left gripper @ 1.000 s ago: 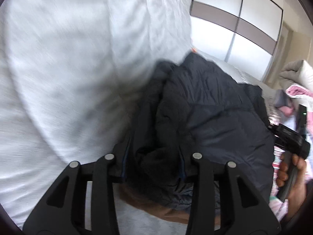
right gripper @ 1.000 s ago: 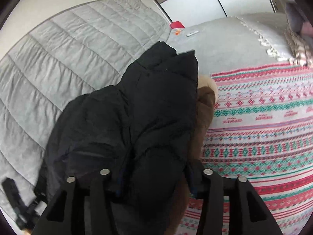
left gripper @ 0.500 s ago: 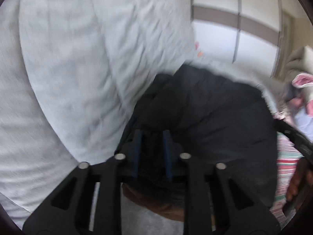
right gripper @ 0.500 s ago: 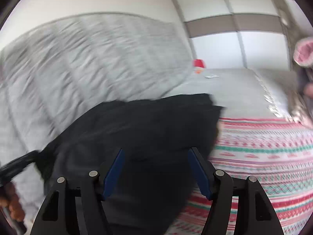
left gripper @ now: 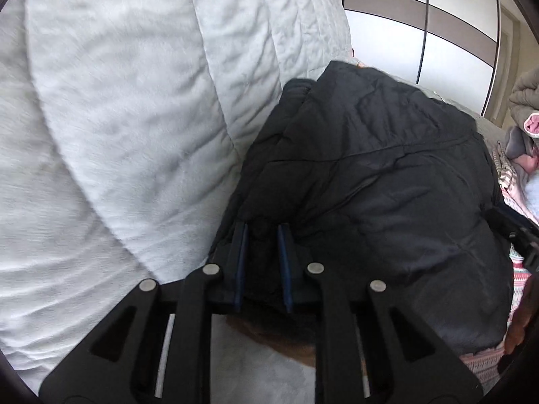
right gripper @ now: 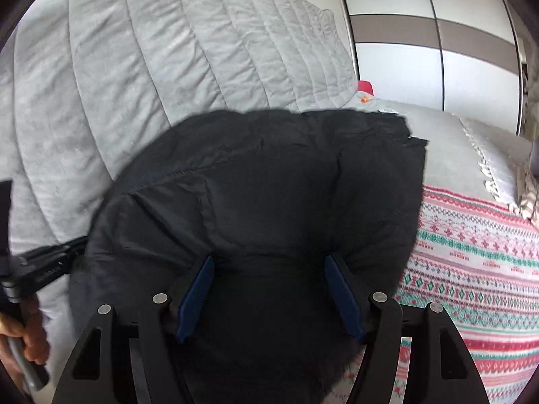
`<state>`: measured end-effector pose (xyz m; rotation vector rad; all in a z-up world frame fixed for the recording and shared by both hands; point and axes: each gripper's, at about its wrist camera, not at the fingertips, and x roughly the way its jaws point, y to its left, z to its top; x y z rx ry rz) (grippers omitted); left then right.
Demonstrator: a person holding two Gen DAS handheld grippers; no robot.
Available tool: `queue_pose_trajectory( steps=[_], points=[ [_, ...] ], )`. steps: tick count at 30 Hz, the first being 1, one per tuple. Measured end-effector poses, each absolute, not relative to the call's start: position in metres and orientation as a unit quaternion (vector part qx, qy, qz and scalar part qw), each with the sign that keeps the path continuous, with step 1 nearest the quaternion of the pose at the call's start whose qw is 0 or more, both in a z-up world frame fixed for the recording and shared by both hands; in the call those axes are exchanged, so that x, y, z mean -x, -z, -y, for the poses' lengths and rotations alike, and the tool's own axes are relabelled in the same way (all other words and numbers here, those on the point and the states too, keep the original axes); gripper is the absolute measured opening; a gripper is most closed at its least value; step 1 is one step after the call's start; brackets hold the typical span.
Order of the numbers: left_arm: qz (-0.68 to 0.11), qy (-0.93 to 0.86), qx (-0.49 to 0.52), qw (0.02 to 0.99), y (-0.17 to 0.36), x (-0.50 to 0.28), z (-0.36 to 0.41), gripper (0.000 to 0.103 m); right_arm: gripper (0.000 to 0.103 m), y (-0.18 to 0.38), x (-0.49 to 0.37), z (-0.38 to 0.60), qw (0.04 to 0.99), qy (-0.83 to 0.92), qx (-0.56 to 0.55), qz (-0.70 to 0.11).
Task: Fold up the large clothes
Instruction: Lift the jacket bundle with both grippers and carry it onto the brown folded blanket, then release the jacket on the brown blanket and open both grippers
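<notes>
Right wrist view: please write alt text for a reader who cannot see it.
A bulky black jacket lies on a bed, with the right gripper astride its near edge, jaws wide. Behind it are a grey quilt and a red-and-green patterned blanket; the left gripper shows at the left edge.

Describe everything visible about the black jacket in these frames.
The black jacket is puffy, quilted, matte fabric, bunched in a rounded heap on the bed against the grey padded headboard. Brown fur trim shows under its near edge. The left gripper pinches a fold; the right gripper's wide jaws straddle its bulk.
</notes>
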<state>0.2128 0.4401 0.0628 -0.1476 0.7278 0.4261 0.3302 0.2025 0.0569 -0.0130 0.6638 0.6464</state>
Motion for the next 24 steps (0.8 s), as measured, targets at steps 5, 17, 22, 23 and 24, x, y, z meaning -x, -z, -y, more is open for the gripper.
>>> queue_pose_trajectory(
  steps=[5,17,22,23,24],
  points=[
    [-0.341,-0.239,0.096,0.904,-0.088,-0.156,-0.428,0.040,0.074,-0.067,-0.291,-0.156,0.888,-0.327,-0.030,-0.322],
    [-0.288,-0.253,0.109,0.917,-0.127,-0.003,-0.323,0.074,0.085,-0.109,-0.160,-0.070,0.883,-0.359,0.005,-0.304],
    [-0.260,-0.241,0.123,0.927,-0.142,0.042,-0.278,0.083,0.090,-0.138,-0.100,-0.036,0.884,-0.368,0.014,-0.288],
    [-0.256,-0.239,0.118,0.929,-0.145,0.051,-0.269,0.086,0.091,-0.141,-0.090,-0.030,0.883,-0.369,0.017,-0.289],
    [-0.252,-0.240,0.110,0.931,-0.147,0.056,-0.261,0.088,0.091,-0.145,-0.078,-0.023,0.882,-0.371,0.021,-0.289]
  ],
)
